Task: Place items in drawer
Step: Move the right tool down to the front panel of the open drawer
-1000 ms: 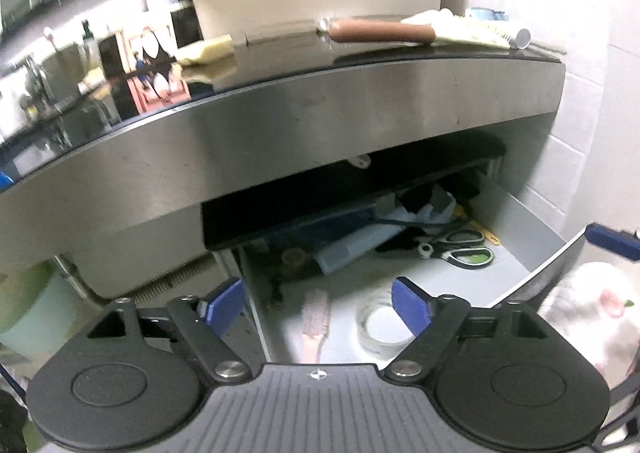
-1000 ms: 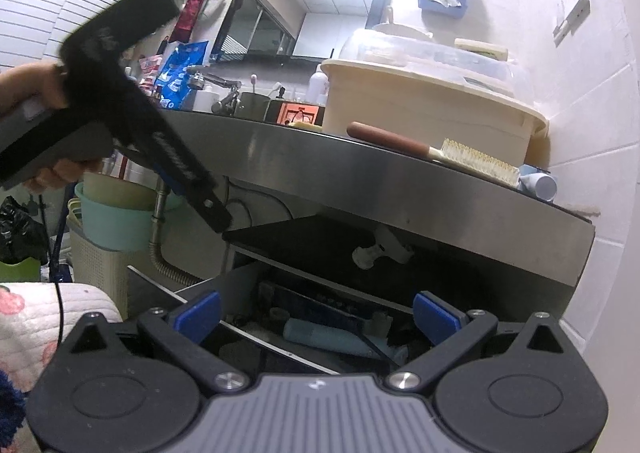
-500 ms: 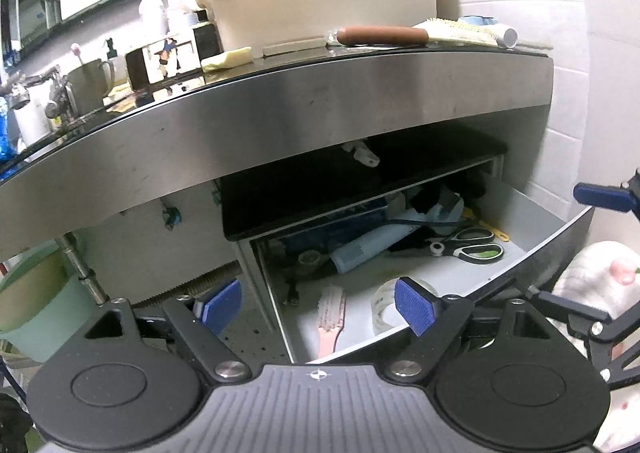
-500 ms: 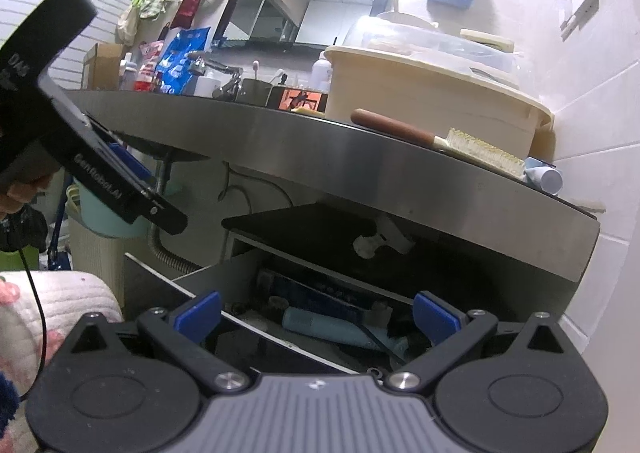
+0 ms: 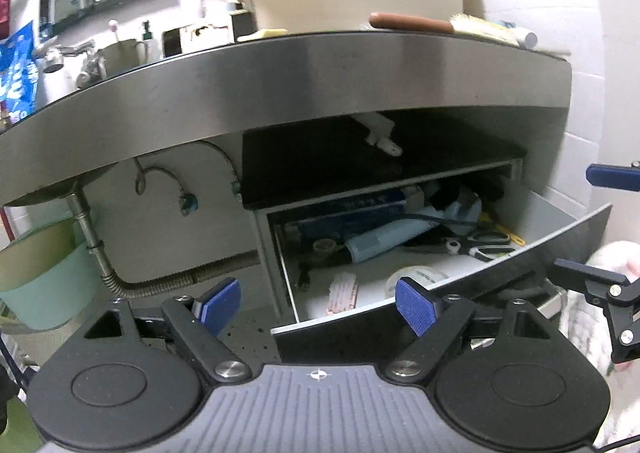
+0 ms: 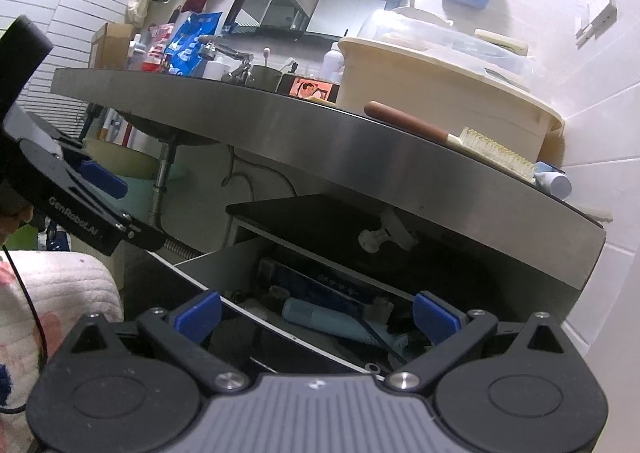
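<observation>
An open drawer [image 5: 472, 281] sticks out under a steel counter [image 5: 320, 77]. Inside lie scissors [image 5: 486, 245], a tape roll [image 5: 416, 277], a pink brush [image 5: 344, 289] and a blue tube [image 5: 384, 239]. My left gripper [image 5: 318, 303] hovers open and empty in front of the drawer's front edge. My right gripper [image 6: 316, 315] is also open and empty, just in front of the drawer [image 6: 224, 249], looking in at the blue tube [image 6: 328, 319]. On the counter rest a brown-handled scrub brush [image 6: 448, 137] and a small white tube [image 6: 554, 181].
A cream tub [image 6: 440, 93] stands behind the brush. A sink drain pipe [image 5: 90, 237] and a green basin [image 5: 44, 277] are left of the drawer. A white tiled wall [image 5: 584, 125] closes the right side. A patterned cloth [image 6: 52, 293] lies at the lower left.
The left gripper has sunk and drawn back: the counter top has dropped out of its sight and the drawer front now shows. In the right view it slid left and down. The right gripper barely moved.
</observation>
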The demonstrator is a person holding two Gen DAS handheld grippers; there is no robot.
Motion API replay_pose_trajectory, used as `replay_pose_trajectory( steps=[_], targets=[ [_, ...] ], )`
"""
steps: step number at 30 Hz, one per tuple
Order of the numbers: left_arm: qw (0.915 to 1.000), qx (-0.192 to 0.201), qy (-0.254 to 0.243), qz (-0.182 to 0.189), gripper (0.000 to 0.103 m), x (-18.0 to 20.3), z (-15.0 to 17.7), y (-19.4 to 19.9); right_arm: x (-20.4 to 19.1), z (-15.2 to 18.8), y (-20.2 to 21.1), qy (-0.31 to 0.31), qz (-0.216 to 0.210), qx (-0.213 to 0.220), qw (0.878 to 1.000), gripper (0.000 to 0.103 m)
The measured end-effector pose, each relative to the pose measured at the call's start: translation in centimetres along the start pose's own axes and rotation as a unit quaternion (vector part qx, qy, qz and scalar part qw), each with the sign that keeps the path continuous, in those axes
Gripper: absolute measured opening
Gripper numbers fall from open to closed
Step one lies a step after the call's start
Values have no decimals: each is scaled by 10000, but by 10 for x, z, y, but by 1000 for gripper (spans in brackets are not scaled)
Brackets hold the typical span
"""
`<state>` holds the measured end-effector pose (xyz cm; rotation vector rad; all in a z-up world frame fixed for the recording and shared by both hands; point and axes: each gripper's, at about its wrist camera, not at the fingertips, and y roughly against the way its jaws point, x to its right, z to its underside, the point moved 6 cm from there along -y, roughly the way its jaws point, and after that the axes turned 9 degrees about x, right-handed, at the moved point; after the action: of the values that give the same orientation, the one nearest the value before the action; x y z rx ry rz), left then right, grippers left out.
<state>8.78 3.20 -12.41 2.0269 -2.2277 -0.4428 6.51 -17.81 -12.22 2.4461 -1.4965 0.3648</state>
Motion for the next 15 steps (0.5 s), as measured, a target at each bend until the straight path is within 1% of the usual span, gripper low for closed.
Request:
replay_pose_trajectory(
  steps=[3, 5, 10, 13, 15],
  targets=[
    [9999, 99, -55, -58, 86, 1, 6, 4, 0, 0, -1, 3, -1, -18, 10000, 103],
    [9999, 130, -113, 12, 89, 4, 10, 7, 0, 0, -1, -1, -4, -18, 10000, 103],
    [9992, 321, -201, 135, 90, 10, 10, 15, 1, 1, -3, 1, 13, -46, 10000, 103],
    [9990, 395, -126, 169, 99, 9, 10, 18, 0, 1, -3, 18, 35, -64, 10000, 103],
    [9989, 426, -72, 190, 99, 8, 11, 20, 1, 1, -3, 10, 54, -66, 10000, 103]
  ],
)
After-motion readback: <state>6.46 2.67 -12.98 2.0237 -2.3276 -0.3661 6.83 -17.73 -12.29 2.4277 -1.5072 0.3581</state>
